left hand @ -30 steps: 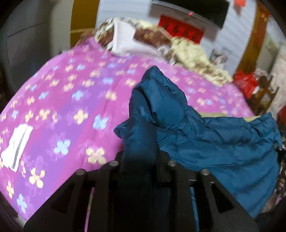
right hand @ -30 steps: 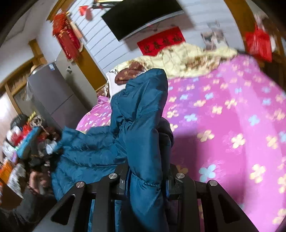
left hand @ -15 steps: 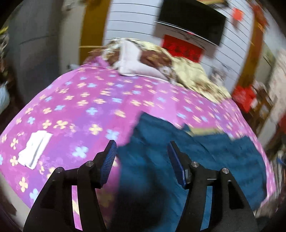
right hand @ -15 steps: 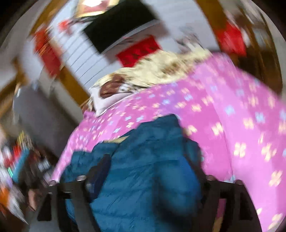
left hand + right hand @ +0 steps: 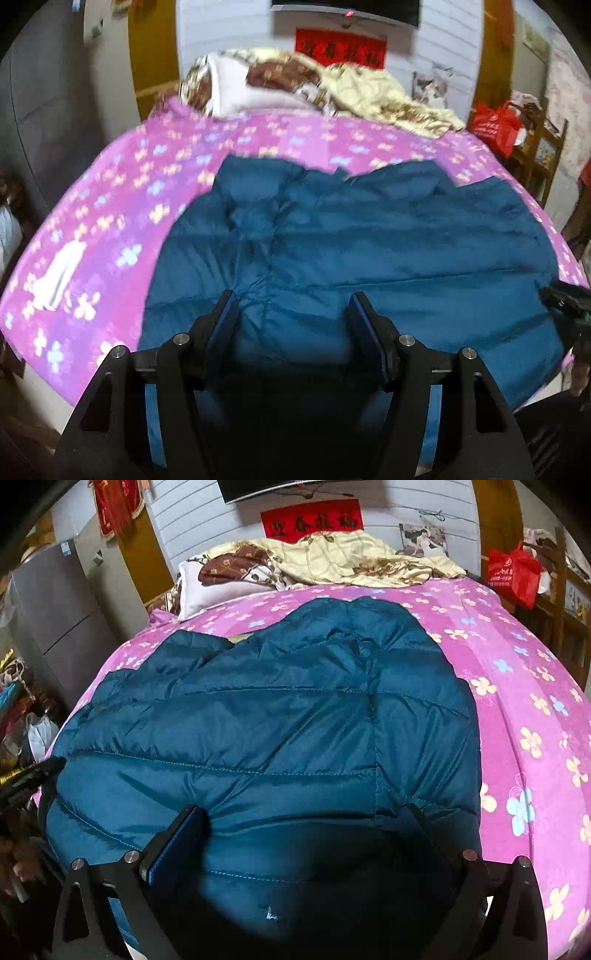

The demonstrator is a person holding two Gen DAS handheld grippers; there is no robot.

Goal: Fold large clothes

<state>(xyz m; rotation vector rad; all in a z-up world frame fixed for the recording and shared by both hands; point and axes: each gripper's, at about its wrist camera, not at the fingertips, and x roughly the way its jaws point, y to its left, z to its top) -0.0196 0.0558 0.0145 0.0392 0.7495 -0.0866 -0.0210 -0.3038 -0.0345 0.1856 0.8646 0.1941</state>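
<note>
- left gripper (image 5: pixel 293 325) jaws opening, nothing pinched, padded blue jacket (image 5: pixel 351 251) just below and between them
- jacket lies spread on pink floral bedsheet (image 5: pixel 110 206), near edge facing the grippers
- right gripper (image 5: pixel 306 834) jaws opening wide, empty over jacket hem
- smooth lumps flat first, then pinch one side edge, fold evenly inward

Black left gripper (image 5: pixel 293 325), blue pads (image 5: pixel 226 325), seemingly silver screws.
</note>
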